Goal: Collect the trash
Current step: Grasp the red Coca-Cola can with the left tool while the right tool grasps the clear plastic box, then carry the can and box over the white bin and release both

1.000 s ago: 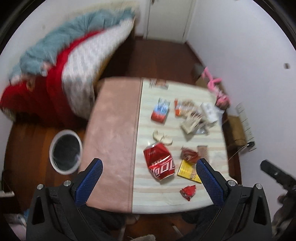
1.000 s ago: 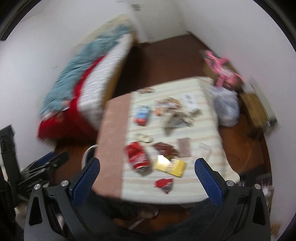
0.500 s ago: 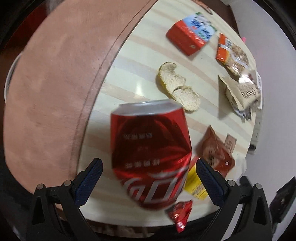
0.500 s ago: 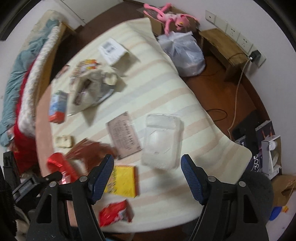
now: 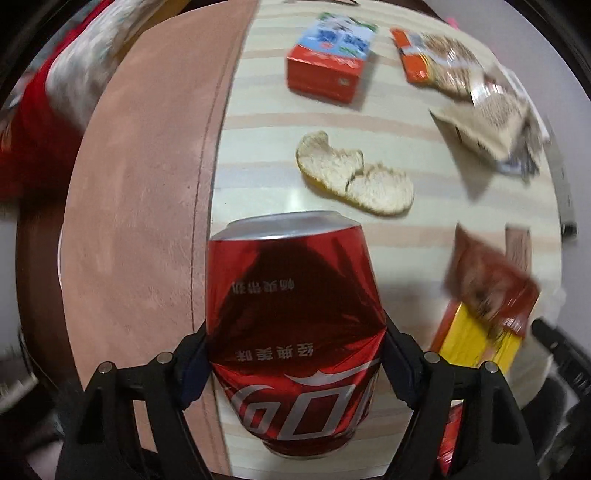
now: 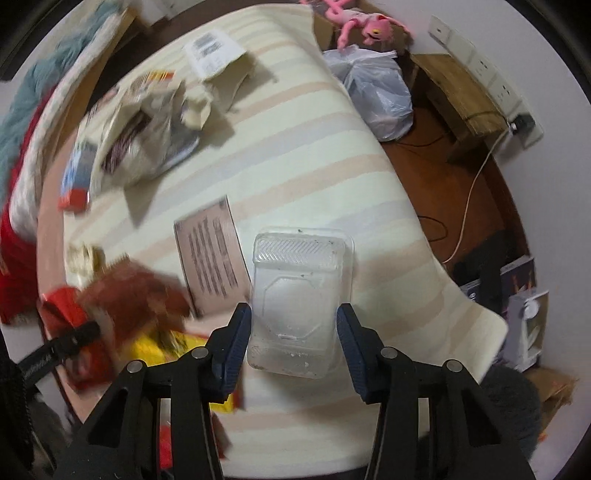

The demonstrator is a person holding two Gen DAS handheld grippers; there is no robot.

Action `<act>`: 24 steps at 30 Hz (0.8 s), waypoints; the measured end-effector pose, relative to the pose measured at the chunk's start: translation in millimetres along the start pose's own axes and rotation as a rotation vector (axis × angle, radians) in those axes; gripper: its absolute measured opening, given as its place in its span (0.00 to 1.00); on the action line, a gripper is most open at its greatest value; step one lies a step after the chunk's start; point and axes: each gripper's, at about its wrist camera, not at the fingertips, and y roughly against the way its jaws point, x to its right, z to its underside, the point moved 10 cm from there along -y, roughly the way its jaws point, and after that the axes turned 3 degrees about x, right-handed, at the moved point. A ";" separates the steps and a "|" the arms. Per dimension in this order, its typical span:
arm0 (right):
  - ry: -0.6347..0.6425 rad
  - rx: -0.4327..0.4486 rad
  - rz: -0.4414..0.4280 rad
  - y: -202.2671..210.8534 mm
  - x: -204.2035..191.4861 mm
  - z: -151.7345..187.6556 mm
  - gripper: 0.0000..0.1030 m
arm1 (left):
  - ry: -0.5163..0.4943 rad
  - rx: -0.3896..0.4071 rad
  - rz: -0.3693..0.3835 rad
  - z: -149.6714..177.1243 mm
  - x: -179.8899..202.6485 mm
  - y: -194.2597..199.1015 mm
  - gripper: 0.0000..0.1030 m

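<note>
A dented red cola can (image 5: 295,332) lies on the striped tablecloth (image 5: 258,155), and my left gripper (image 5: 293,354) is shut on its sides. A clear plastic tray (image 6: 299,302) lies on the cloth in the right wrist view. My right gripper (image 6: 293,328) has closed onto the tray's two sides. Other trash on the table: an orange peel (image 5: 354,173), a red and blue carton (image 5: 328,62), a brown wrapper (image 5: 487,280), a yellow packet (image 5: 476,339), a snack bag (image 5: 436,62) and a brown card (image 6: 210,254).
Crumpled paper bags (image 6: 147,140) and a torn white box (image 6: 218,51) lie at the table's far side. A pink cloth strip (image 5: 147,221) covers the table's left part. A white plastic bag (image 6: 376,96), a pink toy (image 6: 362,26) and a wooden bench (image 6: 461,99) stand on the floor beyond.
Both grippers dropped from high above the table down to it. The left closed on the cola can. The right narrowed around the clear tray.
</note>
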 end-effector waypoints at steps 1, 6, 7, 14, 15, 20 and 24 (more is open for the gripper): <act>0.026 -0.006 0.008 0.7 0.4 2.7 0.48 | -0.015 0.001 -0.003 0.3 0.7 1.5 0.75; 0.069 -0.005 0.031 2.5 1.4 4.5 0.49 | 0.013 -0.005 0.022 -0.8 4.0 0.5 0.74; 0.063 -0.010 0.033 0.1 1.8 4.7 0.49 | 0.015 0.001 0.022 -1.1 5.2 4.2 0.74; 0.067 0.011 0.046 -1.4 3.5 1.4 0.48 | 0.000 0.115 -0.050 7.0 2.5 28.4 0.74; 0.068 0.014 0.043 -1.5 3.2 1.8 0.47 | -0.009 0.147 -0.069 10.2 3.9 35.3 0.74; 0.073 0.064 0.035 13.5 2.6 2.9 0.47 | -0.035 0.297 -0.120 15.3 11.0 90.0 0.74; 0.092 0.140 0.019 42.7 -8.1 7.5 0.47 | -0.044 0.416 -0.124 34.9 -2.2 135.0 0.74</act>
